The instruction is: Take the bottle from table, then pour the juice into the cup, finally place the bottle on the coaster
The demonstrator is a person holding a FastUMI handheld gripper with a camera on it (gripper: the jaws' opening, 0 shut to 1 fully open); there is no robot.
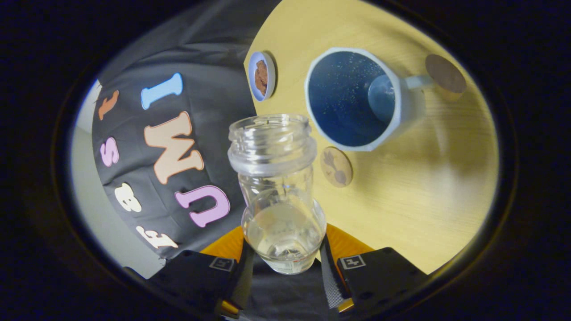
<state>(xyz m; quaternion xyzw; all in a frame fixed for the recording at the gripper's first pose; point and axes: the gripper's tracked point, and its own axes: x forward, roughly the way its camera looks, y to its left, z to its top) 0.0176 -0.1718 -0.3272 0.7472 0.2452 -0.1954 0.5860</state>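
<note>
A: Bottle [280,196] pinched at its lower body between both fingers [243,267], held off the tabletop [415,187], mouth open.

B: Handling?

A: Clear, likely glass: rigid, slick, breakable; little juice, so probably light. Keep hold low. Cup [357,98] upper right, coaster [336,166] just beyond the neck.

Bright, even light on the table [428,187]; a soft shadow spreads beside the cup [357,98]. Fisheye bending grows away from the cup; glass bottle [279,191] glints.
</note>
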